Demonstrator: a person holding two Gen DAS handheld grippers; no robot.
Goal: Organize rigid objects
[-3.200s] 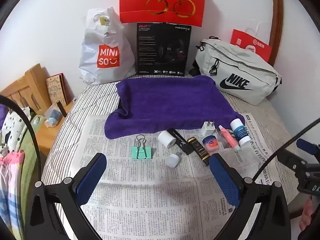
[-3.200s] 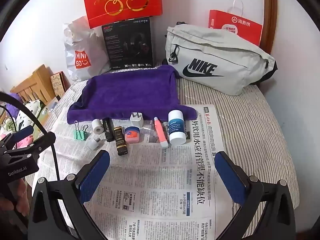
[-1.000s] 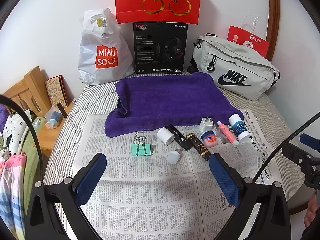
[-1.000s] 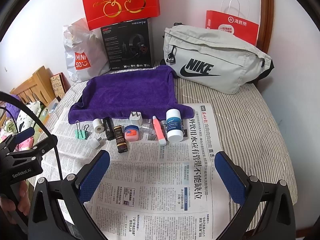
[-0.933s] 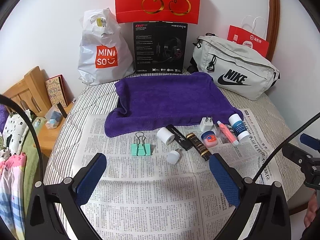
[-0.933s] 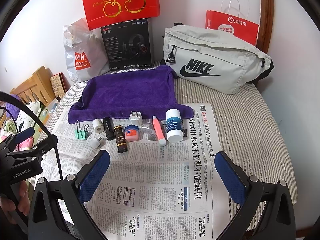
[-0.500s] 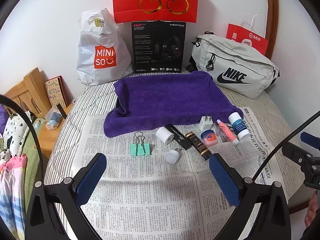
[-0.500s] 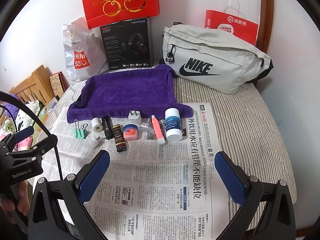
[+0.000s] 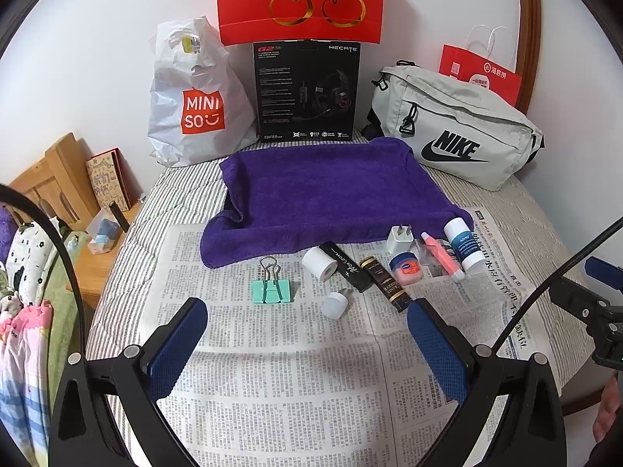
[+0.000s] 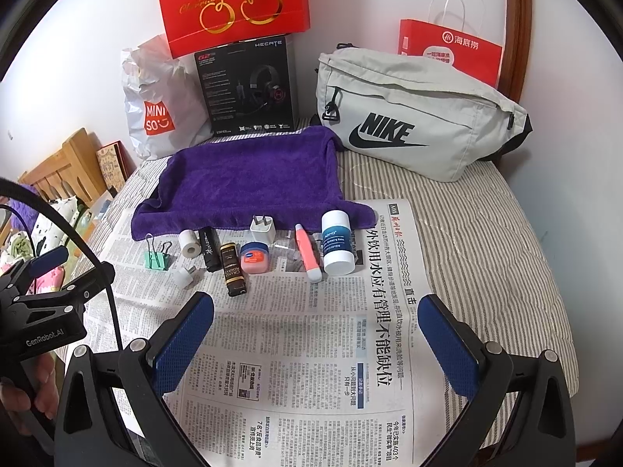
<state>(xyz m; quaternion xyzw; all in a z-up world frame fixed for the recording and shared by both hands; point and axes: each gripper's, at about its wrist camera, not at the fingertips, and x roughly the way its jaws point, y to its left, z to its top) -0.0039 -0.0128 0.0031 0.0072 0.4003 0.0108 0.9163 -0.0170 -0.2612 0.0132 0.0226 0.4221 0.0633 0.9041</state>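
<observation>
A row of small items lies on newspaper (image 9: 292, 369) before a purple towel (image 9: 331, 186): a green binder clip (image 9: 271, 290), a white roll (image 9: 319, 264), two dark tubes (image 9: 346, 266) (image 9: 383, 282), a white cap (image 9: 335, 305), a pink-lidded jar (image 9: 405, 268), a white plug (image 9: 400, 238), a pink pen (image 9: 442, 257) and a white-blue bottle (image 9: 463, 245). My left gripper (image 9: 307, 344) is open and empty, just short of the row. My right gripper (image 10: 315, 336) is open and empty, below the bottle (image 10: 337, 243) and pen (image 10: 307, 253).
At the back stand a Miniso bag (image 9: 194, 97), a black headset box (image 9: 307, 89), a red gift bag (image 9: 300, 0), a grey Nike bag (image 9: 455, 132) and a red paper bag (image 10: 451, 46). A wooden stand (image 9: 58, 179) and clothes (image 9: 23, 292) lie off the left edge.
Both views have drifted slightly, so the items sit a little higher in the frames. Both grippers stay open and nothing on the bed has moved.
</observation>
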